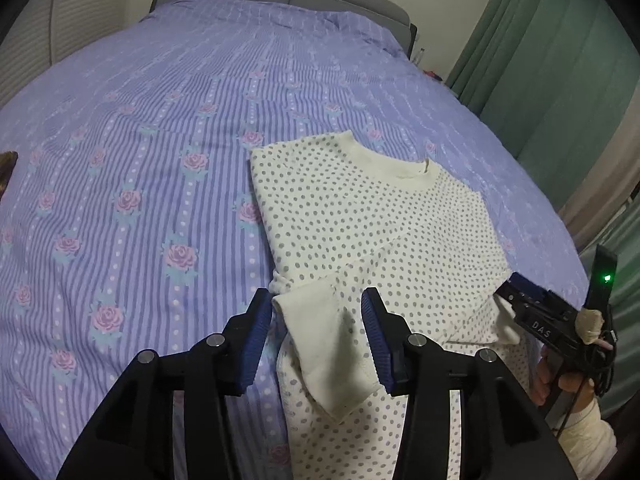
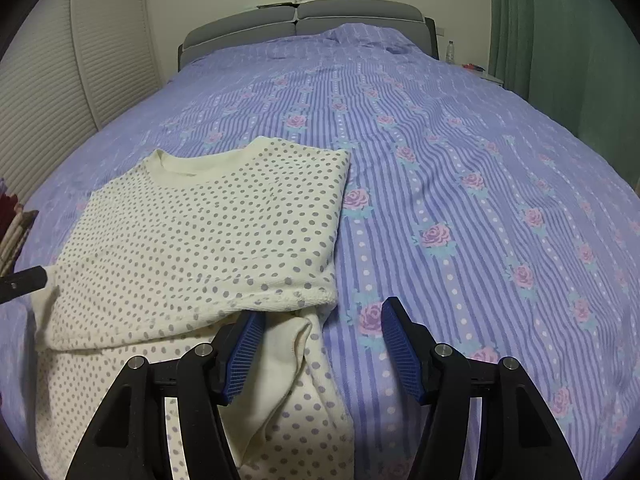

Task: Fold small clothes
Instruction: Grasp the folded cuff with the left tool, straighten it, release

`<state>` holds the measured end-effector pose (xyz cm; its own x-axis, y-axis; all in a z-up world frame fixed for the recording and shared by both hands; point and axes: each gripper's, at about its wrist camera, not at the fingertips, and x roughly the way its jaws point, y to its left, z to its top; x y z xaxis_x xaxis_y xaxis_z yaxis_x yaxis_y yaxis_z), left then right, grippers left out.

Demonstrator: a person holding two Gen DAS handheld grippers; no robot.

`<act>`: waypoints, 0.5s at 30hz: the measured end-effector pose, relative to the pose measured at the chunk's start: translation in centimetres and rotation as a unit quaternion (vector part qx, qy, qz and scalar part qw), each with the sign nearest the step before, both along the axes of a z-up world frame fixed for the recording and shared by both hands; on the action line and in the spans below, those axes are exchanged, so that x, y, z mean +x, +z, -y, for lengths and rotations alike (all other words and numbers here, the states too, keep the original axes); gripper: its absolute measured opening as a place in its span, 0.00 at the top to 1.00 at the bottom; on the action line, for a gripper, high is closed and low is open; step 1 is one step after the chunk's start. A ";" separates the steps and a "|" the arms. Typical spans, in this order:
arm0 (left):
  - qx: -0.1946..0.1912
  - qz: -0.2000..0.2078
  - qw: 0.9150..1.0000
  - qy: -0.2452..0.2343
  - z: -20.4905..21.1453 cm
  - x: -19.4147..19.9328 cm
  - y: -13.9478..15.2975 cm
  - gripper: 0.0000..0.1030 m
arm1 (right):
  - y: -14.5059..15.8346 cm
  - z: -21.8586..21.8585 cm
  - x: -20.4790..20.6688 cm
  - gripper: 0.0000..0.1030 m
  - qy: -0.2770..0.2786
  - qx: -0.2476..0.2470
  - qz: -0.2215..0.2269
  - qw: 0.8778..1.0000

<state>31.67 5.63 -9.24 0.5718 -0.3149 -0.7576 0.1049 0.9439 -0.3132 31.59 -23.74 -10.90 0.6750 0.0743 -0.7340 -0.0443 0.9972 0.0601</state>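
Two black hand-held grippers with blue ribbed pads hover over a cream cotton top with grey polka dots (image 1: 372, 232), which lies partly folded on a bed covered by a purple striped bedspread with pink roses (image 1: 132, 168). Both sleeves are folded across the top's body. The left gripper (image 1: 316, 336) has its jaws spread wide apart on either side of a plain cream cuff (image 1: 332, 356) turned back over the top's lower part, gripping nothing. The right gripper (image 2: 324, 344) is equally wide open at the top's right edge, one pad above the fabric, the other above the bedspread, holding nothing. Beyond the top's collar stands a grey padded headboard (image 2: 304, 20).
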 end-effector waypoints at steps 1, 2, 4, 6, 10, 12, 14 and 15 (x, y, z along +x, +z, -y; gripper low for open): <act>-0.007 -0.001 1.000 -0.002 -0.1 0.1 -0.1 0.57 | -0.1 0.1 0.0 0.41 -0.002 0.003 -0.001 1.000; -0.016 -0.002 1.000 -0.002 -0.3 0.2 -0.2 0.60 | 0.0 0.2 0.0 0.41 -0.002 0.005 0.000 1.000; -0.026 -0.006 1.000 -0.002 -0.6 0.5 -0.6 0.66 | 0.0 0.2 0.0 0.41 -0.006 0.002 0.002 1.000; -0.025 -0.013 1.000 -0.002 -0.7 0.6 -0.7 0.74 | 0.1 0.3 0.0 0.41 -0.007 0.002 0.002 1.000; -0.034 -0.003 0.999 -0.003 -0.6 0.2 0.2 0.87 | 0.0 0.7 0.0 0.41 -0.013 0.006 0.005 1.000; -0.058 0.002 0.998 -0.007 -0.4 0.3 1.3 0.88 | -0.2 0.7 0.1 0.41 -0.014 0.011 0.004 1.000; -0.073 0.021 0.997 -0.011 0.0 0.4 2.9 0.88 | -0.4 0.5 0.2 0.41 -0.014 0.009 0.007 1.000; -0.077 0.033 0.996 -0.016 0.3 0.3 3.9 0.88 | -0.5 0.4 0.2 0.41 -0.014 0.007 0.008 1.000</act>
